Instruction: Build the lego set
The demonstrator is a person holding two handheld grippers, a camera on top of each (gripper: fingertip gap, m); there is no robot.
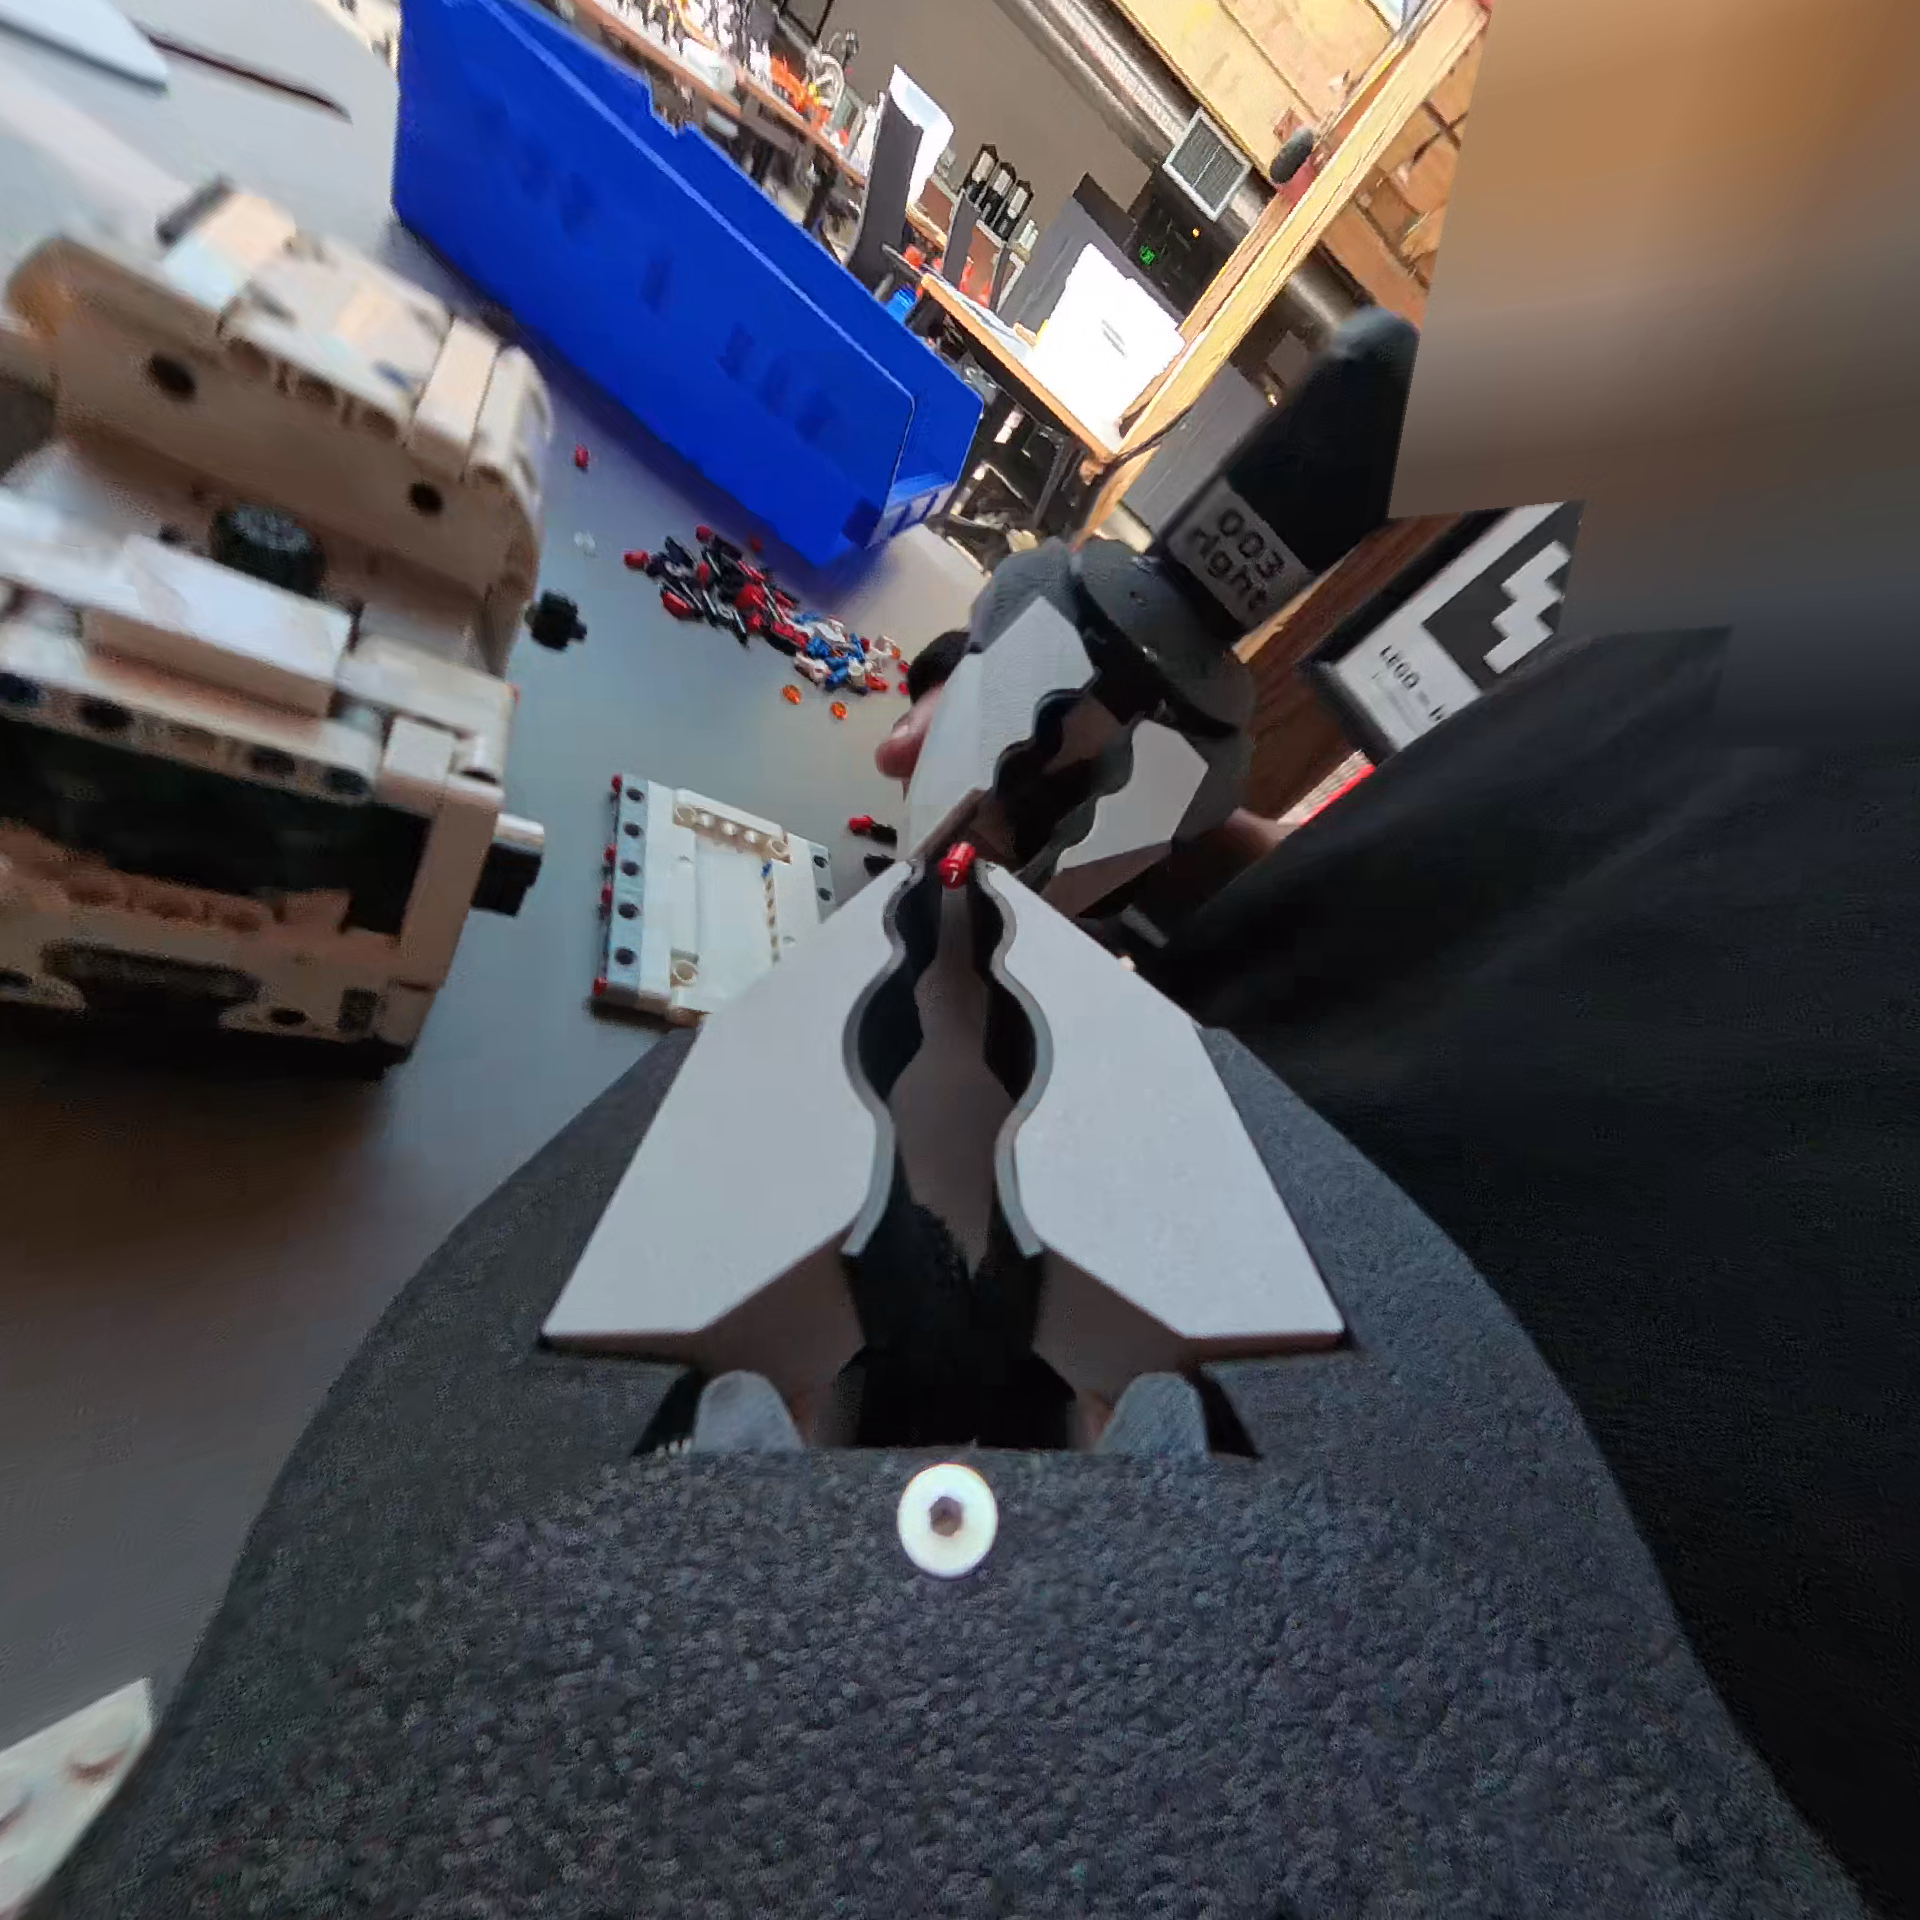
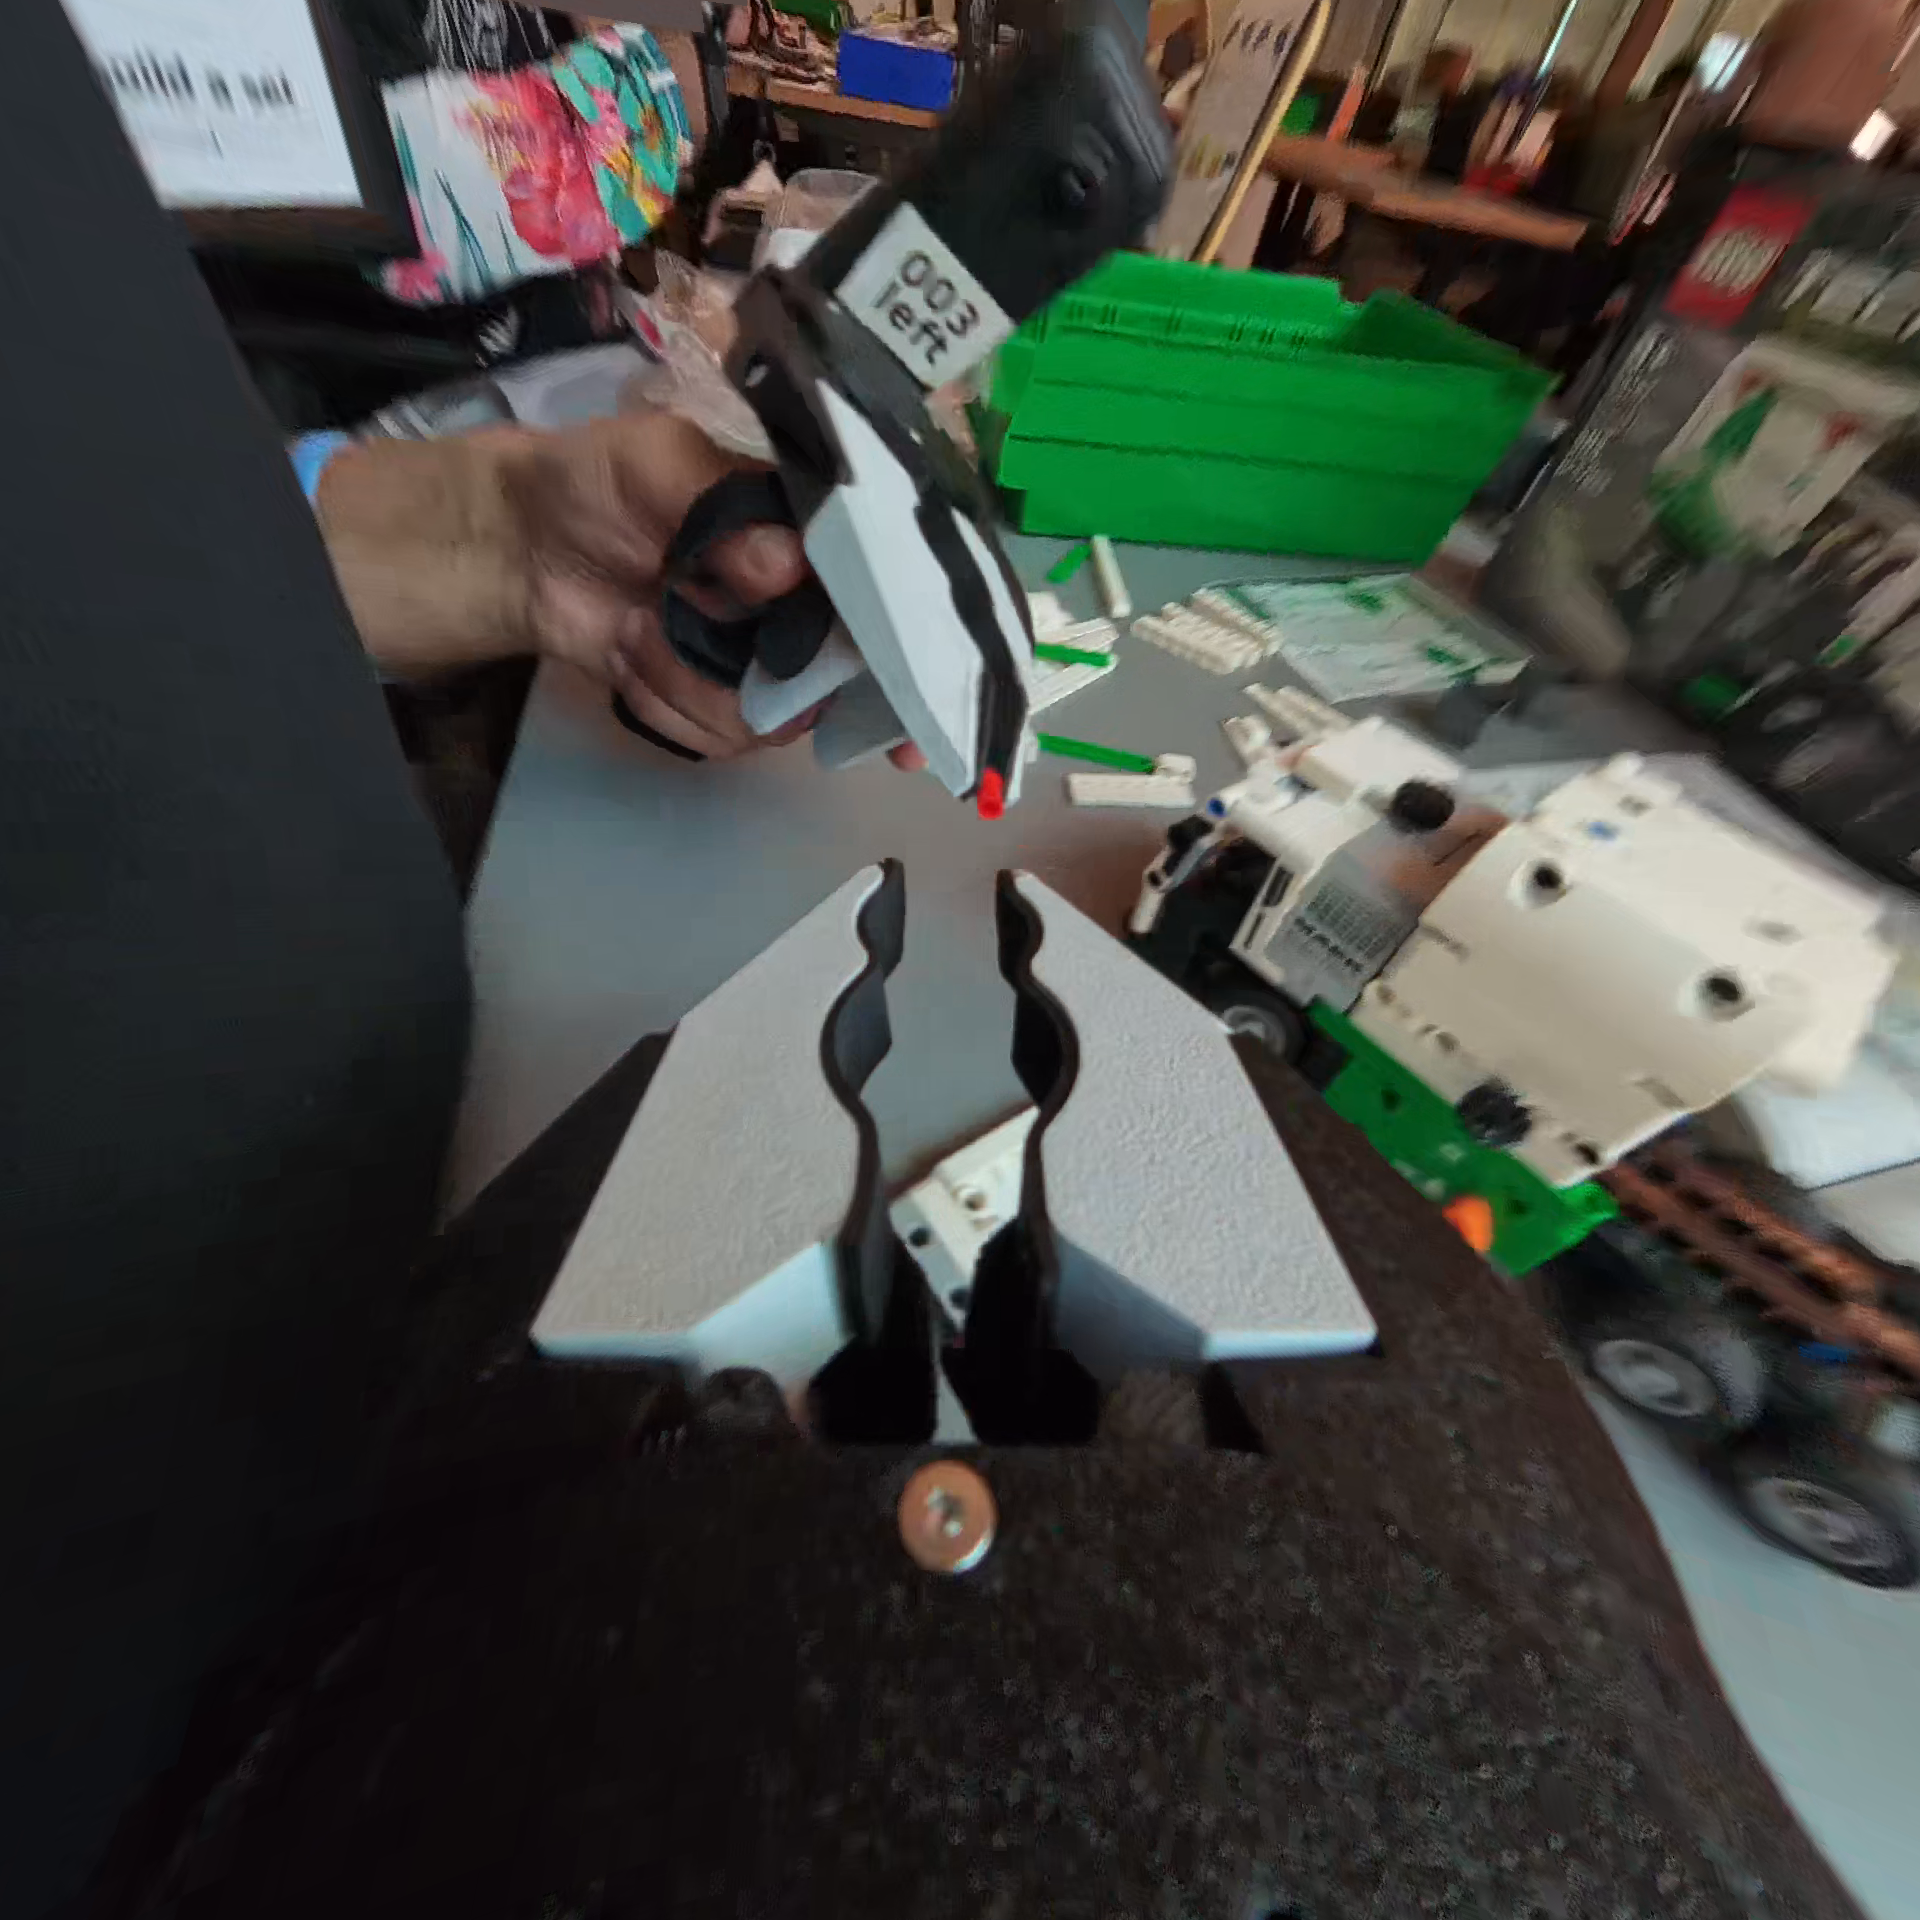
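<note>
My left gripper (image 1: 951, 875) is shut on a small red pin (image 1: 954, 862), held at its tips above the grey table. In the right wrist view the left gripper (image 2: 995, 774) points down with the red pin (image 2: 990, 796) sticking out of its tips. My right gripper (image 2: 945, 881) is open and empty, its tips just below and facing the pin. One of its fingers (image 1: 987, 717) shows close behind the pin. A white and green truck model (image 2: 1558, 987) stands to the right; it also shows in the left wrist view (image 1: 260, 623). A white panel sub-assembly (image 1: 717, 904) lies flat on the table.
A pile of small red, blue and black pins (image 1: 748, 613) lies by a blue bin (image 1: 644, 270). A green bin (image 2: 1247, 436), loose white and green beams (image 2: 1195, 623), a plastic bag (image 2: 1382, 634) and a set box (image 2: 1766, 416) stand behind. A hand (image 2: 520, 561) holds the left gripper. Only a small space, under 4 cm, lies between the two pairs of fingers.
</note>
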